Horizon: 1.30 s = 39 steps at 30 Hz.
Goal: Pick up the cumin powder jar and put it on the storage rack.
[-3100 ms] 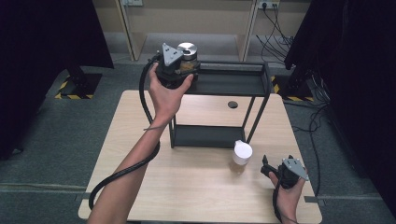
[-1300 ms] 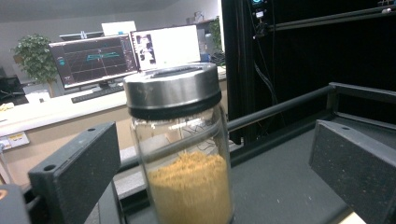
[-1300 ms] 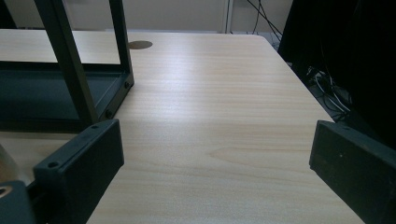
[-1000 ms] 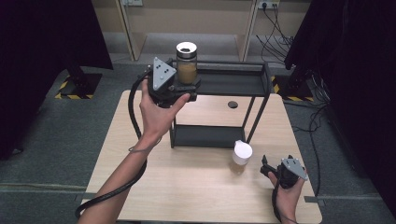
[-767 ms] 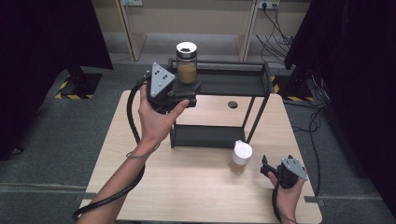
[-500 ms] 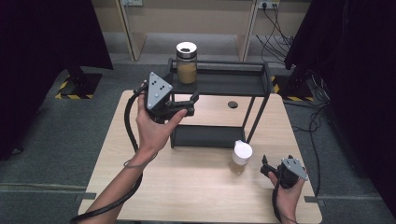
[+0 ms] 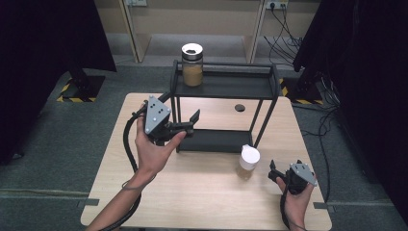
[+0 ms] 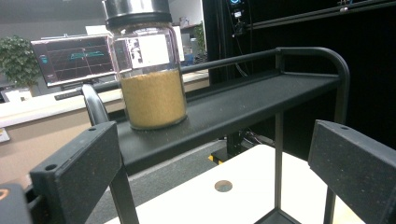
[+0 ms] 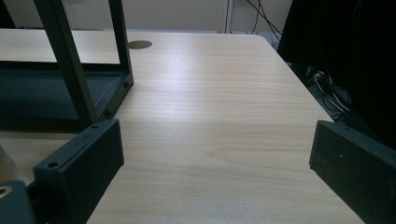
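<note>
A light wooden table (image 7: pixel 159 202) carries a black two-tier metal shelf rack (image 7: pixel 226 86) toward its far edge. On the rack's top shelf, at its left end, a glass jar (image 7: pixel 192 65) stands upright. It has a dark metal lid and is about half full of tan granules. In the left gripper view the jar (image 8: pixel 148 70) sits near the shelf's front edge, beyond the two black jaws and apart from them.

The left tool (image 7: pixel 185 120) is held in the person's left hand (image 7: pixel 153 150), above the table near its left edge, just in front of the rack's left posts and below the level of the top shelf. Its jaws stand wide apart and hold nothing.

A second jar with a white lid (image 7: pixel 248 161) stands on the table just in front of the rack's lower shelf, toward the right.

The right tool (image 7: pixel 275 169) sits low near the table's front right corner, in the person's right hand (image 7: pixel 294 202), just right of the white-lidded jar and not touching it. In the right gripper view its jaws are spread wide over bare wood, empty, with the rack's lower frame (image 9: pixel 70 88) off to the left.
</note>
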Available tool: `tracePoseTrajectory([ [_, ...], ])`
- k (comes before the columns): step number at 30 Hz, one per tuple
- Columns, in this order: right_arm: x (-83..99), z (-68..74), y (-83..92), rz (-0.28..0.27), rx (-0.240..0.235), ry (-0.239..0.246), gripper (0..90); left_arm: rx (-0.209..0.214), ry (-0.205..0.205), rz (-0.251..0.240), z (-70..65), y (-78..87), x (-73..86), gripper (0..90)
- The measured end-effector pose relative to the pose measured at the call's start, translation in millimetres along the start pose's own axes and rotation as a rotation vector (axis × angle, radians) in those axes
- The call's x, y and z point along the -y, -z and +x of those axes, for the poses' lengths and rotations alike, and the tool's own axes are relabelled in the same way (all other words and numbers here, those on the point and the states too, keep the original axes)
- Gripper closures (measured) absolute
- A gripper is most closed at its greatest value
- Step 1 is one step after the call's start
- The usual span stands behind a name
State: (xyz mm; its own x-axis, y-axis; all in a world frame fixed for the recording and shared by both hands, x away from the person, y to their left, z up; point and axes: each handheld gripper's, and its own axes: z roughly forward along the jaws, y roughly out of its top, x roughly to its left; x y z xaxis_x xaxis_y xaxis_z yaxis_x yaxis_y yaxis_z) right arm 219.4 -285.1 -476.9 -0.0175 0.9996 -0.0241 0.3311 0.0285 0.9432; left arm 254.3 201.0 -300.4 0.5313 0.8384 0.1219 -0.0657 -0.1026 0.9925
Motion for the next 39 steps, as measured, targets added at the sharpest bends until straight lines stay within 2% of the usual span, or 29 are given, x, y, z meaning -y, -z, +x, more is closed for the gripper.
tracePoseTrajectory([
  [12, 0.2, 0.4, 0.1, -0.001, 0.002, 0.006, 2.8, 0.004, 0.002, 0.011, -4.7, 16.4, 26.7, 1.7],
  [24, 0.5, 0.7, 0.2, -0.002, 0.002, 0.007, 2.8, 0.023, 0.008, 0.027, -8.3, 24.0, 48.1, 1.7],
  [31, 0.7, 0.4, 0.3, -0.003, 0.001, 0.006, 2.8, 0.032, 0.036, 0.047, -7.2, 25.5, 64.6, 1.6],
  [36, 0.5, 0.4, 0.2, -0.002, 0.001, 0.006, 2.8, 0.038, 0.075, 0.041, -7.1, 29.2, 83.7, 1.5],
  [39, 0.8, 0.9, 0.3, -0.004, 0.002, 0.009, 2.8, 0.045, 0.084, 0.05, -7.4, 29.6, 92.0, 1.5],
])
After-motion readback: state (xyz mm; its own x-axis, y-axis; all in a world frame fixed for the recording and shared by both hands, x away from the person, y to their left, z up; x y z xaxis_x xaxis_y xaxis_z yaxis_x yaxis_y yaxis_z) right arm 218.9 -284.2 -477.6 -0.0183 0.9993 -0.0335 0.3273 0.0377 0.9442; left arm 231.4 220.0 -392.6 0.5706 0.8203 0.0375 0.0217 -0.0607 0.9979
